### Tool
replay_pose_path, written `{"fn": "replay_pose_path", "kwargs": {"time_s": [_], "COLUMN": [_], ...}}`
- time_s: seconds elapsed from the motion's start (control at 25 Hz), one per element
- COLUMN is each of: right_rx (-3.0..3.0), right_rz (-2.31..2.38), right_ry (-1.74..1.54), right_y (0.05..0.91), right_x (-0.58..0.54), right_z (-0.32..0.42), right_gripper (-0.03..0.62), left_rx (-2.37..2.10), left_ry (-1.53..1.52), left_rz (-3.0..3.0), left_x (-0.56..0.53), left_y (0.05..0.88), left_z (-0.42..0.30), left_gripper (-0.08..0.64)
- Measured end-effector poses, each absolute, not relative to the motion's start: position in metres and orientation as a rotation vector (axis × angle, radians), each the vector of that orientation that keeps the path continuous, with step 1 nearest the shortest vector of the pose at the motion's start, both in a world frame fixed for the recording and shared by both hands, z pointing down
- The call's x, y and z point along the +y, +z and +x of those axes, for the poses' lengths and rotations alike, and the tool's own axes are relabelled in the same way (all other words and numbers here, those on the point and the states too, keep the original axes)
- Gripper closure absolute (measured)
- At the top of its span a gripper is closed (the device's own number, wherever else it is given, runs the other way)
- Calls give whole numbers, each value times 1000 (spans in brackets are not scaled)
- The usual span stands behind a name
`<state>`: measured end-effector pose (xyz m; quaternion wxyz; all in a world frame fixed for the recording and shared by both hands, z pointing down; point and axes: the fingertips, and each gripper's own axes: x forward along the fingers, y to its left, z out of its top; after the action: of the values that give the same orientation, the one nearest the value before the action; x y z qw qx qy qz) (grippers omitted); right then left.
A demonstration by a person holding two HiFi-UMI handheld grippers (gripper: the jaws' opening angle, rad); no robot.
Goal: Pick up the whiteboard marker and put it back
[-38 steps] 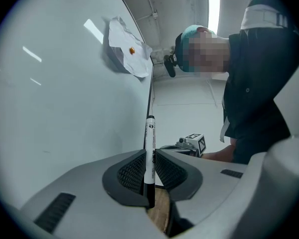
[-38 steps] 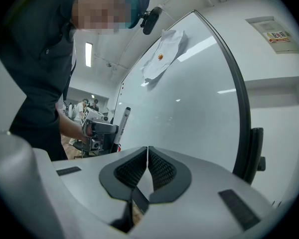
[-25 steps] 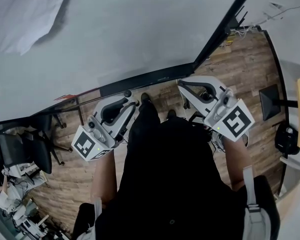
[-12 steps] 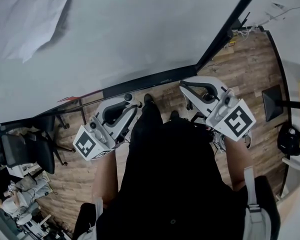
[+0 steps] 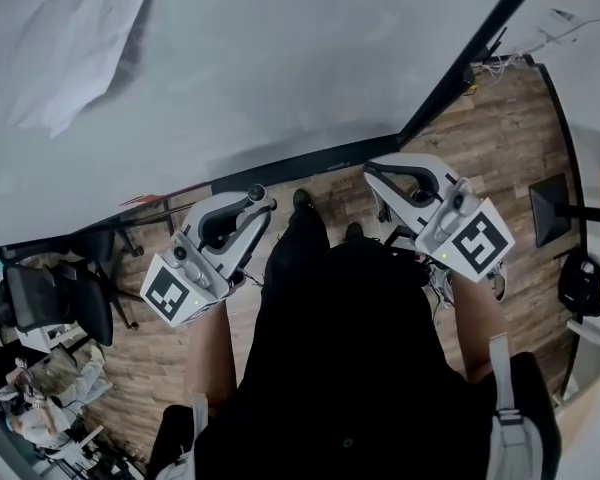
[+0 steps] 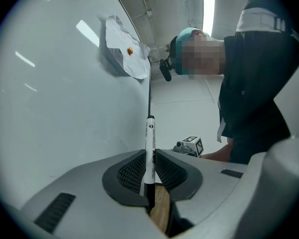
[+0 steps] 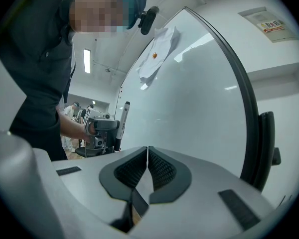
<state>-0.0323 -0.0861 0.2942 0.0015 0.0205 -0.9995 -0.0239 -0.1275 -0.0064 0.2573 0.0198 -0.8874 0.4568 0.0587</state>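
Note:
The whiteboard marker [image 6: 150, 148], white with a black cap end, stands upright between the jaws of my left gripper [image 6: 150, 171], which is shut on it. In the head view the left gripper [image 5: 242, 208] points at the whiteboard's [image 5: 280, 58] lower black edge [image 5: 310, 163], with the marker's dark end [image 5: 255, 191] showing at its tip. The right gripper view shows the marker [image 7: 122, 119] held close to the board. My right gripper [image 7: 147, 159] has its jaws pressed together with nothing between them; in the head view it [image 5: 375, 173] sits beside the board's lower right corner.
A sheet of paper [image 5: 70, 48] is pinned to the board by a small magnet [image 6: 129, 50]. The board's black side frame [image 5: 470, 58] runs up to the right. An office chair [image 5: 50, 298] stands at the left on the wood floor, and a black stand base [image 5: 545, 203] at the right.
The left gripper with the marker has drifted slightly down and left. The right gripper has barely moved. Neither grip has changed.

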Motion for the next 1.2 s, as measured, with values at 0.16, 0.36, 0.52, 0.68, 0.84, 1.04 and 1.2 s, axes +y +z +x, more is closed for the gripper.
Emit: {"fn": "replay_pose_path", "kwargs": {"time_s": [0.16,0.36,0.52,0.68,0.84,1.04,1.2], "right_rx": [-3144,-3152,-3152,-3158,-3147,-3141,-3128], "right_rz": [55,72,85,122,158,224,268], "right_ry": [-83,-50,-40,-24,-8,28,32], "right_y": [295,298,302,304,312,320,326], "right_x": [-89,-93,-97,-103,-106,-112,-114], "right_z": [-35,-32,-31,-29,-26,-17,-11], "right_gripper": [571,571,571,571,571,571,571], "left_rx": [1441,1445,1455,1452,1356,1281,1239], "left_ry": [60,-104,-237,-389,-698,-819,-948], "left_rz": [-2744,-2721,-2710,-2705,-2674,-2663,-2646], "left_x": [-10,-18,-29,-39,-42,-55,-62], "left_y": [260,265,274,291,324,346,373], "left_z": [-129,-122,-119,-119,-117,-109,-106], "left_gripper": [491,491,491,491,491,491,491]}}
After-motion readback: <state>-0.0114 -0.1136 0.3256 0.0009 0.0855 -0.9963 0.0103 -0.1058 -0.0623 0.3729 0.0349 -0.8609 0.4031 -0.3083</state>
